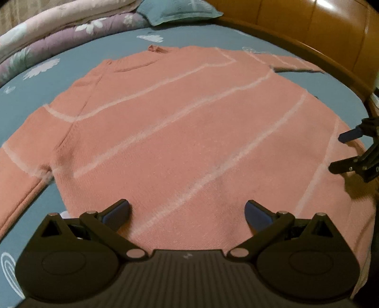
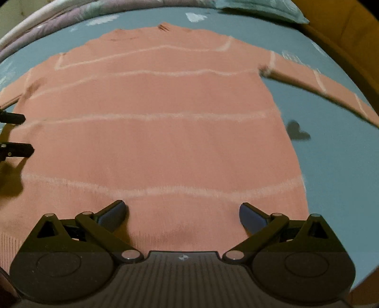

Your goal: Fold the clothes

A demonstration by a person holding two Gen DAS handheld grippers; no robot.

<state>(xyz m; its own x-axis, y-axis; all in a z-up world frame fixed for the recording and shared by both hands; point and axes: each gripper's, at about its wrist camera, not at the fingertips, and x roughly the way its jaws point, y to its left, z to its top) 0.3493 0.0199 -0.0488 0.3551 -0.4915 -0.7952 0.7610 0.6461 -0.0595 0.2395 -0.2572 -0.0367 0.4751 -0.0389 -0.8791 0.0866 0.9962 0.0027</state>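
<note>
Both jaws are hanging wide apart and gripping nothing as I am holding the left gripper [image 1: 187, 210] and right gripper [image 2: 182, 212] over the hem of the sweater [image 1: 165, 132], lying flat ahead on the bed [image 2: 331, 165], sleeves spread, so no fold is looking done yet.

Sweater [image 1: 180, 132] lies flat on bed [image 1: 30, 99], pillow [image 1: 177, 10] behind.

Dim warm light, soft blur, heavy fisheye bending, dark vignetted corners

A home bedroom: blue patterned bedsheet [image 1: 99, 42], folded floral quilts [image 1: 47, 30], pillow [image 1: 175, 9], wooden headboard [image 1: 308, 21].
</note>
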